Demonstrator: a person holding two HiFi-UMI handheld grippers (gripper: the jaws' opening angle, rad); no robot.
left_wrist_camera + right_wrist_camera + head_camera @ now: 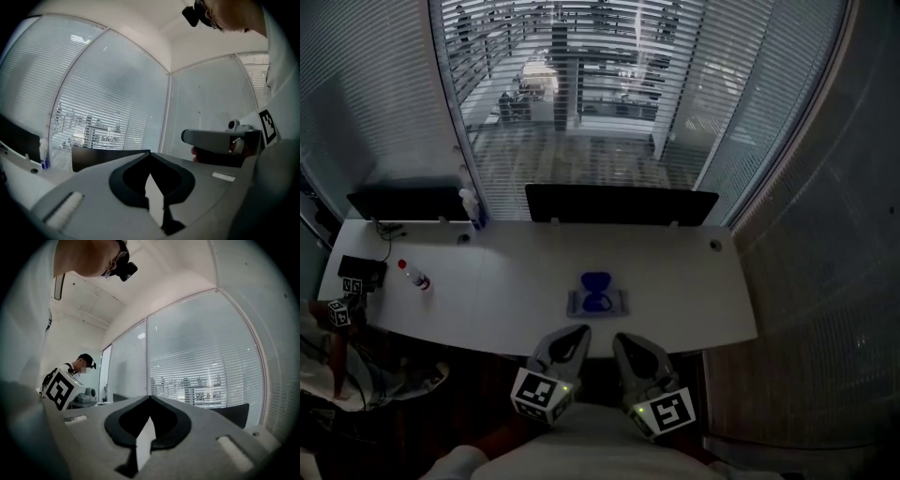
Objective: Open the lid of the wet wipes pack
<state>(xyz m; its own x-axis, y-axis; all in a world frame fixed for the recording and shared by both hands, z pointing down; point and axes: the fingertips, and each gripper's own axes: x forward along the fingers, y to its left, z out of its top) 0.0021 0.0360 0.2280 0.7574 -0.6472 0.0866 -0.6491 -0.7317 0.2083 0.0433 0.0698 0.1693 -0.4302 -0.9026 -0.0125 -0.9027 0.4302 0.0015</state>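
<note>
The wet wipes pack (597,303) lies flat on the white table (694,291), near the middle of its front half. Its blue lid (596,282) looks raised at the pack's far edge. My left gripper (577,330) and right gripper (621,337) hang side by side just short of the table's front edge, close to my body and apart from the pack. Both point level, and the pack is in neither gripper view. The left gripper (150,153) has its jaws together with nothing in them, and so does the right gripper (150,397).
A small bottle with a red cap (416,277) and a black device (362,270) lie at the table's left end. A spray bottle (472,208) and two dark panels (621,203) line the far edge before blinds. Another person (337,375) stands at the left.
</note>
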